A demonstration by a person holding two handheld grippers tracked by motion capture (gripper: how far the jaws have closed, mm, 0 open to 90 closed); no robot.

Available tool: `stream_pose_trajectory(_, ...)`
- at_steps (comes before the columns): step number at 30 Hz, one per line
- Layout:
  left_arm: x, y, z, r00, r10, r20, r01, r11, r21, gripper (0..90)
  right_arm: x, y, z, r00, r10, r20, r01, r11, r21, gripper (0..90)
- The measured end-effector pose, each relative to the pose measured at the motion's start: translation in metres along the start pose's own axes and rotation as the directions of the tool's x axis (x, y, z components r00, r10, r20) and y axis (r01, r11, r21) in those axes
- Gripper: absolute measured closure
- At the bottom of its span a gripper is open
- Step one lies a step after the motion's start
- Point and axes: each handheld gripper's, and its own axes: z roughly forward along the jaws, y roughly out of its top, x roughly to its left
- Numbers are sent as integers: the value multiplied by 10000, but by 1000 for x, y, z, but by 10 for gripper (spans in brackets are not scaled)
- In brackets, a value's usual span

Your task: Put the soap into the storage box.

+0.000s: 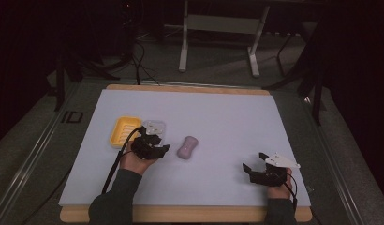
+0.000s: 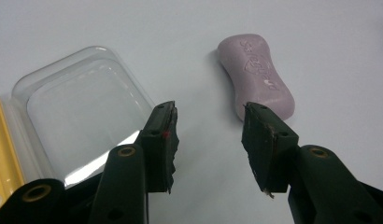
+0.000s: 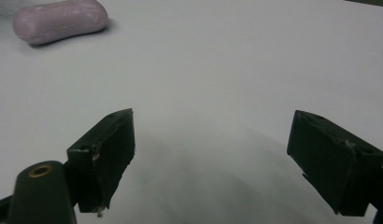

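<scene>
1. On the pale tabletop (image 1: 218, 122) lie a yellow tray (image 1: 125, 130), a clear lid (image 1: 154, 126) just beside it on its right, and a pink soap (image 1: 187, 147) near the middle.
2. Left tool (image 1: 150, 143) sits just in front of the lid, held by the left hand (image 1: 136, 161); its jaws are spread, gripping nothing.
3. Seen from the left tool (image 2: 209, 135), the soap (image 2: 256, 74) lies just past the right jaw's tip, apart from it, and the lid (image 2: 82, 109) lies beside the left jaw, with the tray's edge (image 2: 3, 154) further left.
4. Right tool (image 1: 258, 164) rests near the front right of the tabletop, well apart from the soap.
5. Seen from the right tool (image 3: 210, 154), its jaws stand wide apart over bare surface, with the soap (image 3: 61, 20) far off at upper left.
</scene>
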Motion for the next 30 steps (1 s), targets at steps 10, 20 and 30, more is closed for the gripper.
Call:
stream_pose_trajectory(10,-3,12,10,9999,26,103,-30,9994,347,559,-3,0,-1,9994,187,-302,-188,9998,-54,150)
stream_pose_trajectory(20,-7,20,23,9996,11,264,-31,9971,755,560,-3,0,-2,9995,185,-252,-190,9996,-208,151)
stream_pose_trajectory(30,-8,24,27,9996,77,270,-101,9956,927,559,-1,0,-2,9999,82,116,-79,9998,-195,140)
